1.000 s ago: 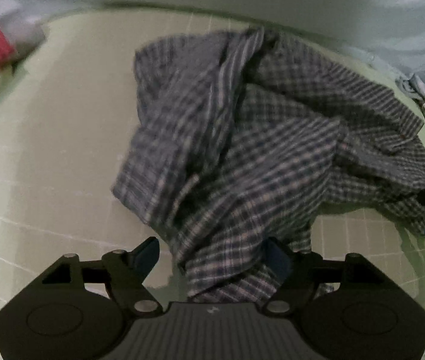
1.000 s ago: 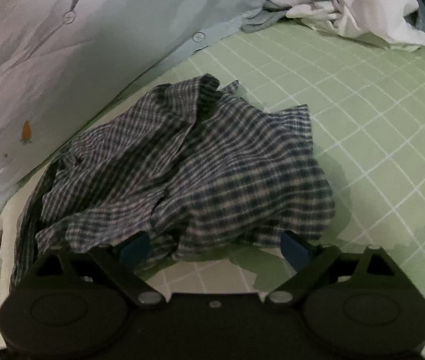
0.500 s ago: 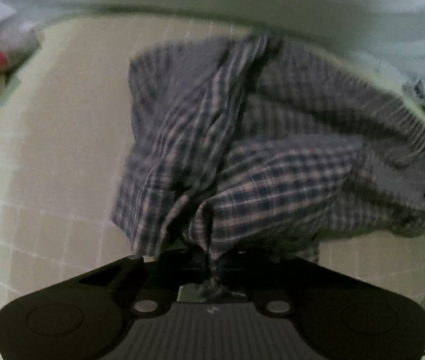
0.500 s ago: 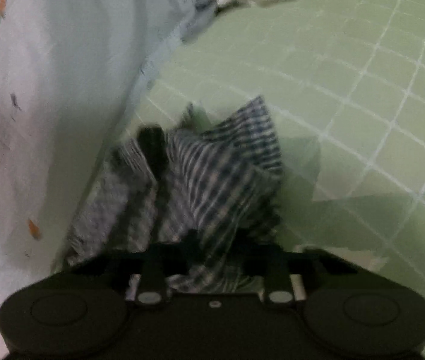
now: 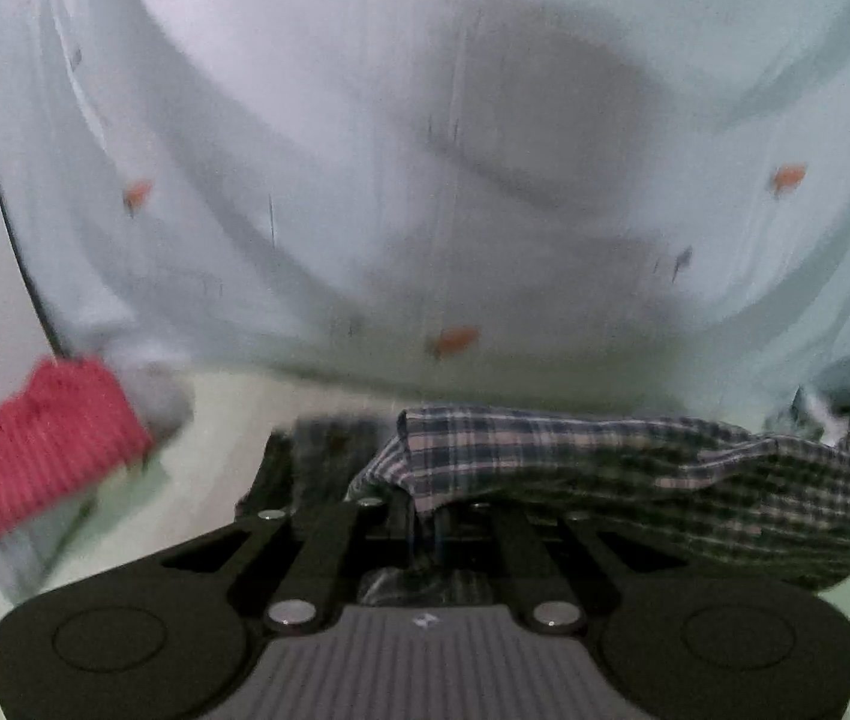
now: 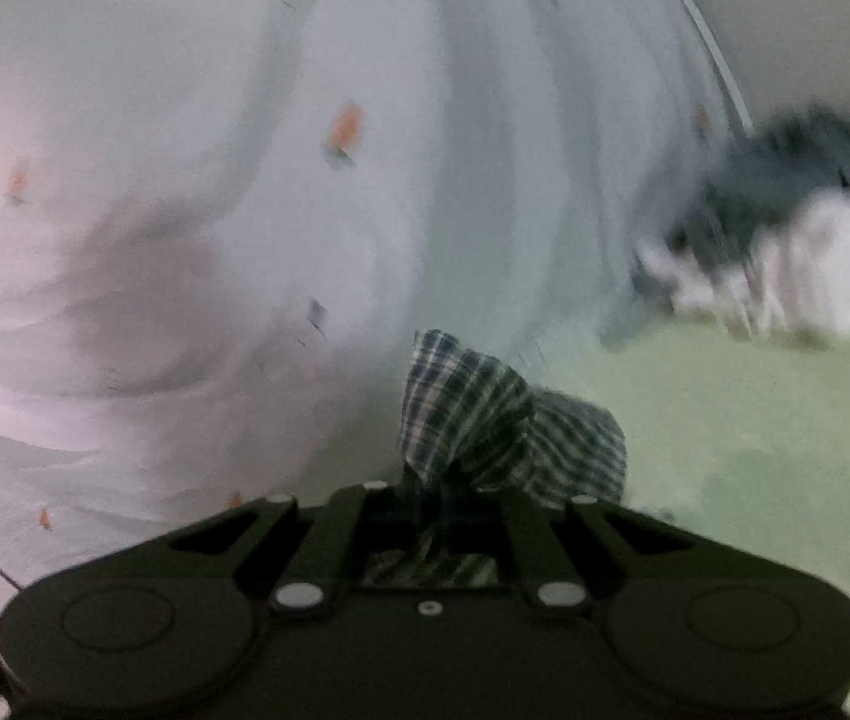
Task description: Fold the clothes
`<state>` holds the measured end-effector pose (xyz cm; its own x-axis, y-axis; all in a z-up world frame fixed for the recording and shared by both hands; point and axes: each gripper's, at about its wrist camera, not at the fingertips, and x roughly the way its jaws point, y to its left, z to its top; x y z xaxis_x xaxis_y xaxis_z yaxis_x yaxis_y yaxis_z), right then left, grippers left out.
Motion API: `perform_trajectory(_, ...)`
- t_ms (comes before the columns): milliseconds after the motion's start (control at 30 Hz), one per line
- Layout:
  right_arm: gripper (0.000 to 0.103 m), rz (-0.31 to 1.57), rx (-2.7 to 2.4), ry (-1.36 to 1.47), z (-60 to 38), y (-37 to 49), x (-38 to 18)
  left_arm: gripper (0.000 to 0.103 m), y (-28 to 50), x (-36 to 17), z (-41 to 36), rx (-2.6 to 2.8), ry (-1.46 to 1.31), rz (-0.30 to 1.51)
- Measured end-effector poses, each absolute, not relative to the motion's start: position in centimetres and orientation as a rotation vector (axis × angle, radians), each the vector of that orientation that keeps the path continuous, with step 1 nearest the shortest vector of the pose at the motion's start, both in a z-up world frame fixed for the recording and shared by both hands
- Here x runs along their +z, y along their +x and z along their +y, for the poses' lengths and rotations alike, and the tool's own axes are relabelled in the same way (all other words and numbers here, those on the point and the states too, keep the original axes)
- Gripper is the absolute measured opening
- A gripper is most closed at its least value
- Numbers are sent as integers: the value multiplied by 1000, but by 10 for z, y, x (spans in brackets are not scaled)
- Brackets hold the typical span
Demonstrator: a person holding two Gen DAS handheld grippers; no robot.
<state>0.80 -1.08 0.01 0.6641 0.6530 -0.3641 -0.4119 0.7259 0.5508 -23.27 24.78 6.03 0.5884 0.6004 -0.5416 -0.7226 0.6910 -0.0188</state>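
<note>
A dark plaid shirt (image 5: 634,468) hangs from both grippers, lifted above the green gridded mat (image 5: 233,414). My left gripper (image 5: 425,516) is shut on one edge of the shirt, which stretches away to the right. My right gripper (image 6: 430,498) is shut on another bunched edge of the plaid shirt (image 6: 484,420), which rises in a fold just ahead of the jaws. Both views are tilted up and blurred.
A pale blue sheet with small orange prints (image 5: 425,180) fills the background in both views. A red ribbed garment (image 5: 47,444) lies at the left of the mat. A heap of white and grey clothes (image 6: 796,252) sits at the far right on the green mat (image 6: 754,432).
Both grippers went from open beside the crumpled shirt to shut on it. They have lifted and tilted up, so the shirt is off the mat and the sheet fills the views.
</note>
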Motion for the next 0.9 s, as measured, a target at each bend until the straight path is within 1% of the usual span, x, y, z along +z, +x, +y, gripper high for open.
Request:
perform_trajectory(233, 6, 397, 652, 370, -36, -27, 63, 6, -256, 115, 218, 761, -190, 404)
perform_trajectory(400, 6, 361, 669, 366, -47, -31, 80, 6, -262, 134, 209, 763, -178, 351)
perform_trajectory(633, 6, 445, 666, 339, -31, -13, 68, 6, -255, 119, 217, 788, -229, 408)
perform_trajectory(900, 6, 563, 629, 268, 5, 15, 37, 6, -215, 78, 257, 786, -287, 536)
